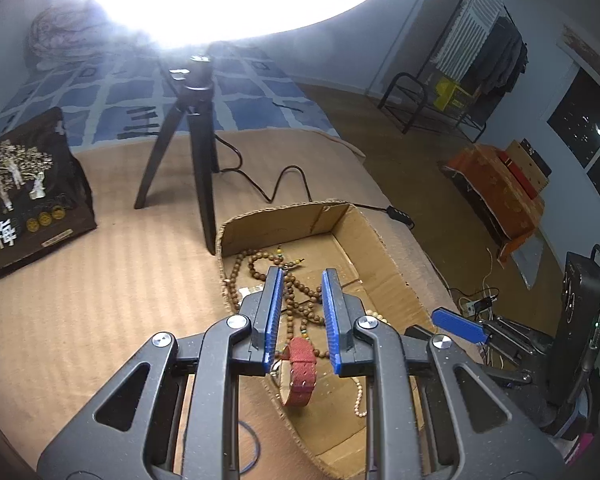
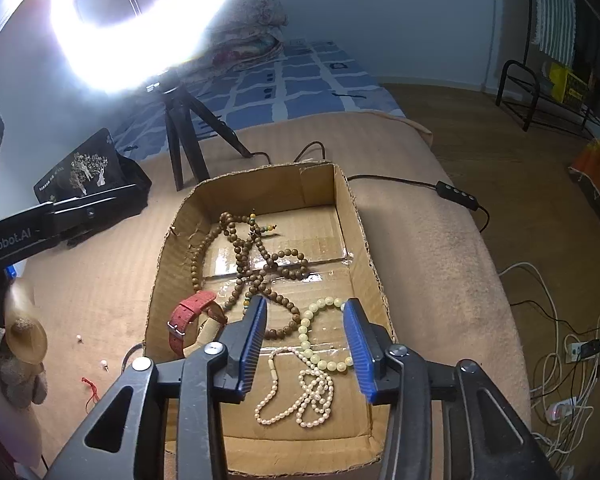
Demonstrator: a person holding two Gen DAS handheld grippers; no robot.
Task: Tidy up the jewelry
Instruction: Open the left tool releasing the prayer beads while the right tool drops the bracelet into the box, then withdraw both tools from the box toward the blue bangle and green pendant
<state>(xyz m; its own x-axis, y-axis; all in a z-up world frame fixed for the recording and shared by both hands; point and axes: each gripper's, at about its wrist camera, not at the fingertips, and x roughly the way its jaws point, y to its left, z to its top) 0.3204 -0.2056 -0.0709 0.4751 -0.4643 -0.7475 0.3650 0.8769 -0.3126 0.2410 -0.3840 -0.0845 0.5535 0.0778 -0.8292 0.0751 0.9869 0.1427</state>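
Note:
An open cardboard box (image 2: 362, 236) (image 1: 384, 276) sits on a tan blanket. Inside lie a long brown wooden bead strand (image 2: 260, 264) (image 1: 300, 292), a red-strapped watch (image 2: 190, 312) (image 1: 302, 368), a pale green bead bracelet (image 2: 314, 336) and a small pearl necklace (image 2: 308, 396) (image 1: 359, 396). My left gripper (image 1: 301, 276) is open and empty above the box, over the brown beads and watch. My right gripper (image 2: 305, 304) is open and empty above the box's near end, over the green beads and pearls.
A ring light on a black tripod (image 1: 192, 152) (image 2: 184, 132) stands behind the box, its cable and switch (image 2: 456, 194) trailing right. A dark printed bag (image 1: 28, 192) lies at left. Small loose beads (image 2: 104, 364), red thread (image 2: 90, 390) and a plush toy (image 2: 20, 356) lie left of the box.

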